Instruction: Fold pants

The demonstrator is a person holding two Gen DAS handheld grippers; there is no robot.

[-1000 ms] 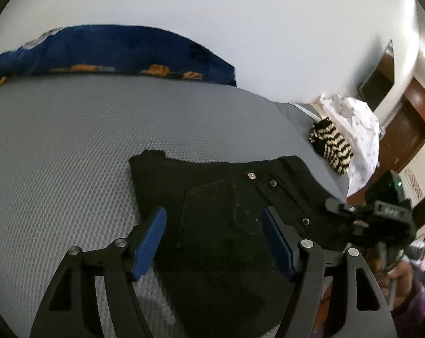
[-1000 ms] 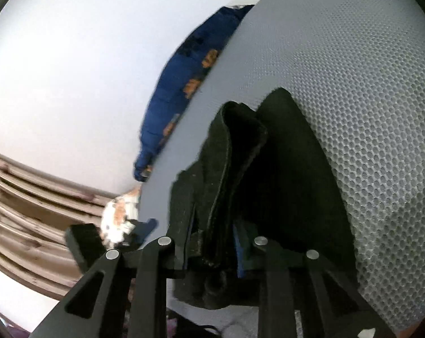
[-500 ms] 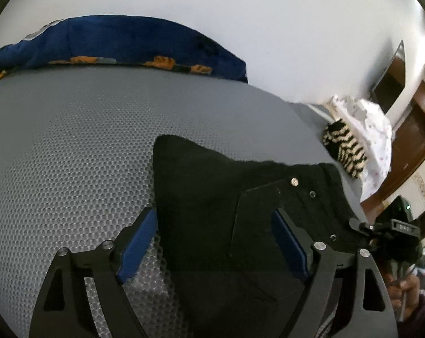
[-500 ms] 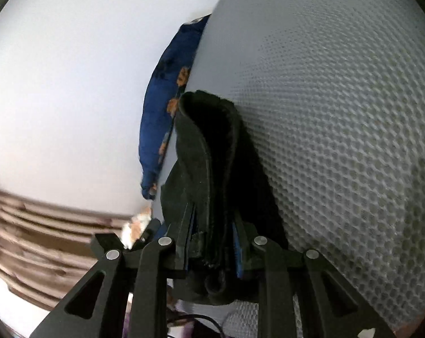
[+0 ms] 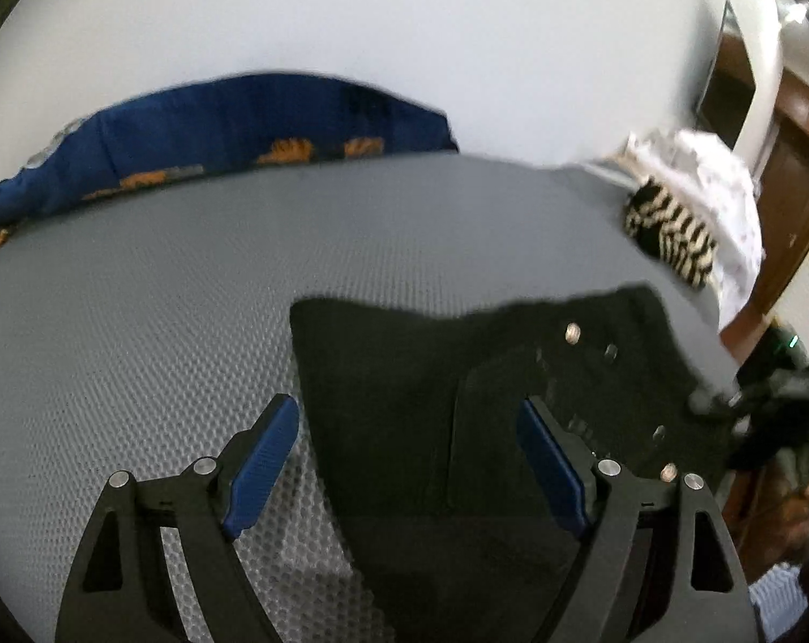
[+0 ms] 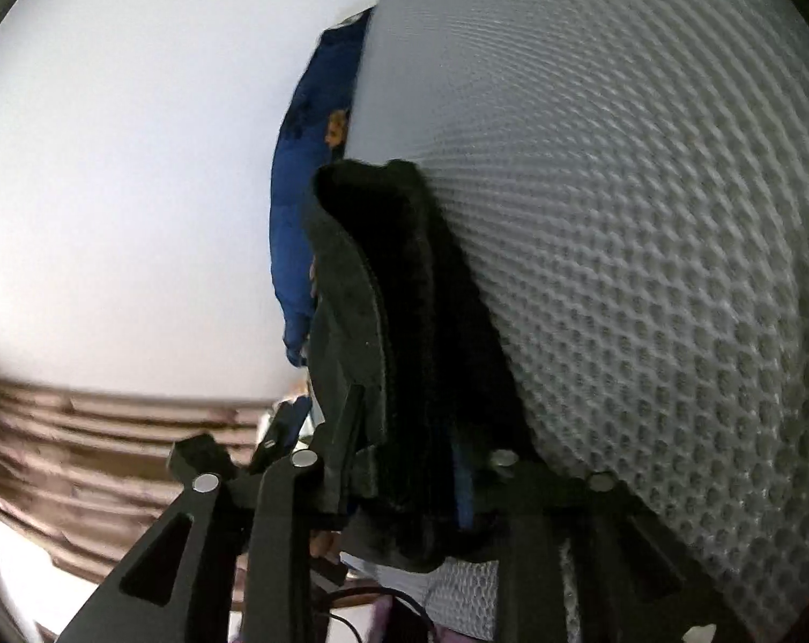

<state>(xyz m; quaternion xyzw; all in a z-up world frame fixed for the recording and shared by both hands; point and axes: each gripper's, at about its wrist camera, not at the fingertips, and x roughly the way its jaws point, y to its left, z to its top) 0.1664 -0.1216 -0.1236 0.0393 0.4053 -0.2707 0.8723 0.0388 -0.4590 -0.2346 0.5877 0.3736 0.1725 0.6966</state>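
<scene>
The black pants (image 5: 431, 391) lie folded on the grey mesh bed surface (image 5: 136, 294), with metal buttons showing on the right part. My left gripper (image 5: 407, 450) is open, its blue pads (image 5: 262, 458) spread over the near left part of the pants, holding nothing. My right gripper (image 6: 404, 461) is shut on the thick folded edge of the pants (image 6: 383, 289), seen side-on against the grey mesh (image 6: 645, 214). The right gripper also shows at the far right in the left wrist view (image 5: 726, 402), at the pants' right edge.
A blue patterned pillow (image 5: 216, 134) lies along the far edge by the white wall. A black-and-white striped garment (image 5: 667, 236) and white cloth (image 5: 726, 187) sit at the right end. A brown door (image 5: 795, 187) stands at right. Brown curtains (image 6: 82, 439) hang at left.
The left gripper has moved a little leftward and up, so its left pad now sits off the pants over bare mesh. The right gripper has kept its hold and tilted further.
</scene>
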